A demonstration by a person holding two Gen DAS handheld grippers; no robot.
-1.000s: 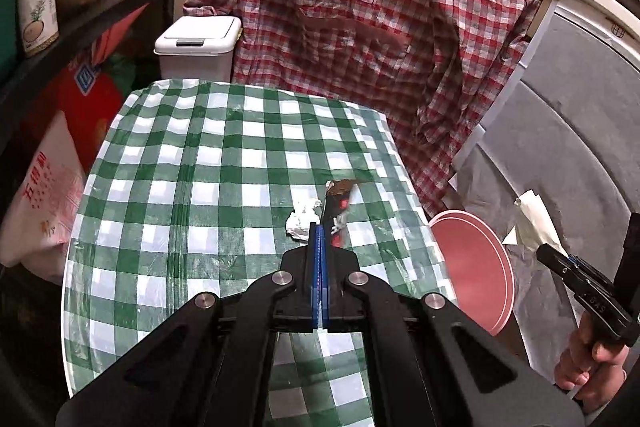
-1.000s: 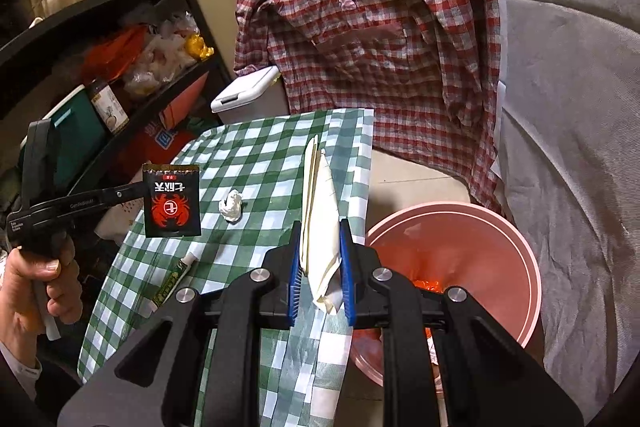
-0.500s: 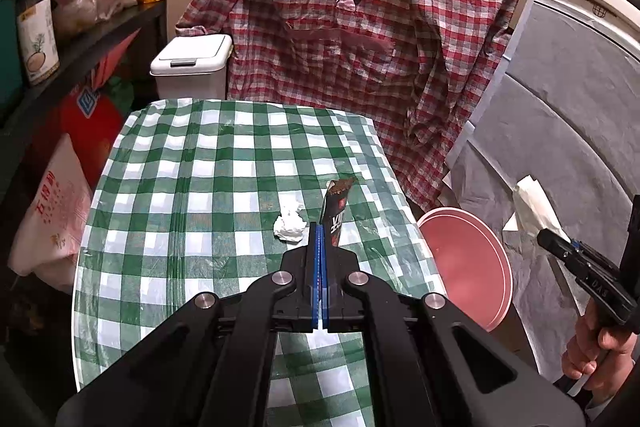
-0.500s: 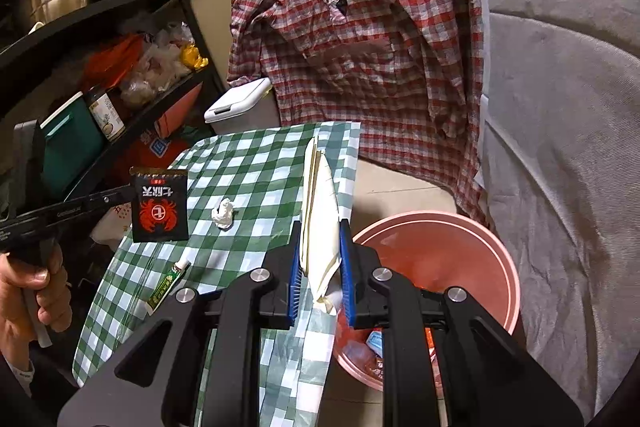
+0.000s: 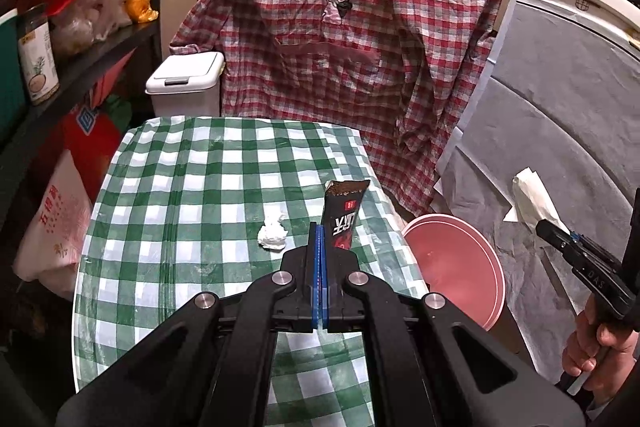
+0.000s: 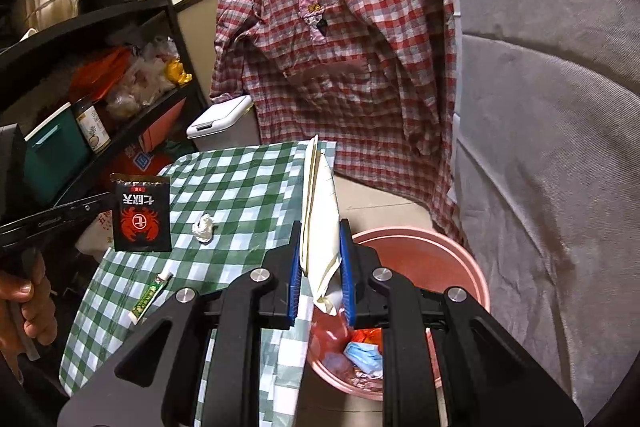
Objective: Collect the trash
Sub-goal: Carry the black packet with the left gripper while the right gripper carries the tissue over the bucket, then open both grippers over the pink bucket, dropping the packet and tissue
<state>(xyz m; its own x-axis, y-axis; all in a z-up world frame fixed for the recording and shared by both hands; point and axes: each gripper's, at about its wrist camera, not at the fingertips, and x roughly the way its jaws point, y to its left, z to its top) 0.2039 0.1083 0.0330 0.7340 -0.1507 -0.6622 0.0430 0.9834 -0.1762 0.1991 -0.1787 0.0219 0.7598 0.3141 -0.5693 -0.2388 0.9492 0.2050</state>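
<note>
Between the blue pads of the right gripper (image 6: pixel 320 279), a folded cream paper napkin (image 6: pixel 320 219) stands upright, clamped at its lower part, with its bottom corner hanging over the near rim of the pink bin (image 6: pixel 460 259). That bin sits on the floor just beside the table's right edge and already holds a blue face mask (image 6: pixel 364 355) and some red scraps. The left gripper (image 5: pixel 320 239) has its pads pressed together on the lower edge of a black crab-print sachet (image 5: pixel 342 211), which sticks up above the green checked tablecloth (image 5: pixel 192 187), left of the bin. On the cloth, farther left of the bin, a crumpled white tissue (image 5: pixel 273 235) lies just beside the sachet's position, and a small green tube (image 6: pixel 150 297) lies nearer the table's front edge. Behind the table, a red plaid shirt (image 5: pixel 340 59) hangs, with a white lidded bin (image 5: pixel 186 83) to its left.
</note>
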